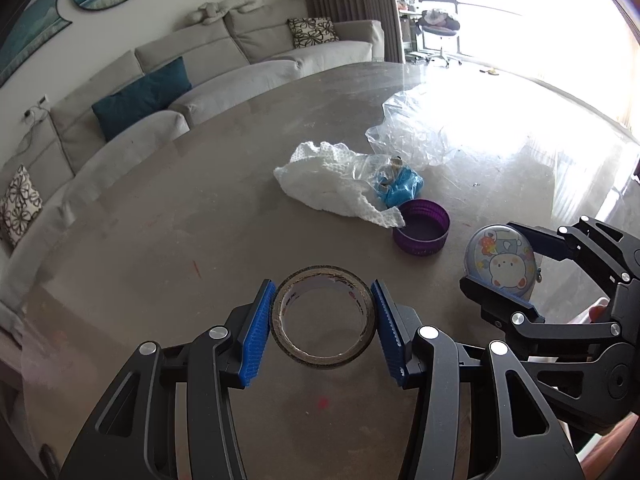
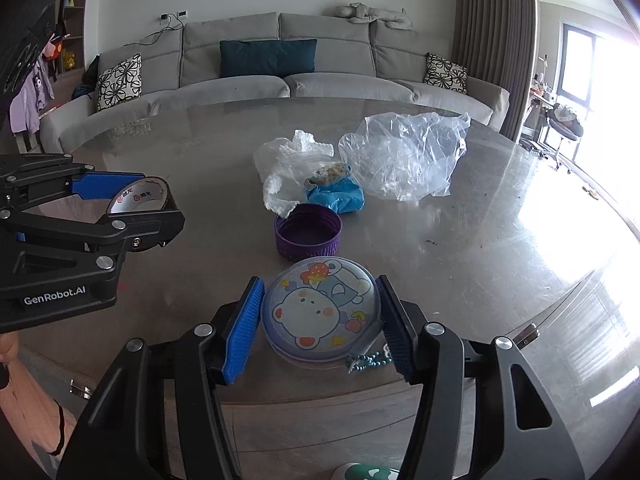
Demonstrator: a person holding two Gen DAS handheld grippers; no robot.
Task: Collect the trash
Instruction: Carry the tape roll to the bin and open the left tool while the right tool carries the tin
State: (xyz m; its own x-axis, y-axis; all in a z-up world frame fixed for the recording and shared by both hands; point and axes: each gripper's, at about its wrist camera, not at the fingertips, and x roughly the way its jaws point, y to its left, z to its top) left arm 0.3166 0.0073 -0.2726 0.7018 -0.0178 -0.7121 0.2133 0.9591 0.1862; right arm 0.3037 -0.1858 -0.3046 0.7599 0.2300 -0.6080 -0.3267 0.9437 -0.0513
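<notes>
My left gripper [image 1: 324,322] is shut on a nearly empty tape roll [image 1: 323,354], held between its blue pads above the grey table [image 1: 160,264]; it also shows in the right wrist view [image 2: 140,199]. My right gripper [image 2: 320,320] is shut on a round cartoon pouch [image 2: 320,314] with a bead chain, also seen in the left wrist view [image 1: 500,258]. Further back lie a purple lid [image 2: 308,236], a white paper towel [image 1: 320,180], a blue crumpled wrapper [image 2: 340,196] and a clear plastic bag [image 2: 404,152].
A grey sofa [image 2: 280,80] with cushions stands behind the table. Bright windows and a chair [image 1: 438,30] are at the right. The table's near edge [image 2: 320,400] runs under my right gripper.
</notes>
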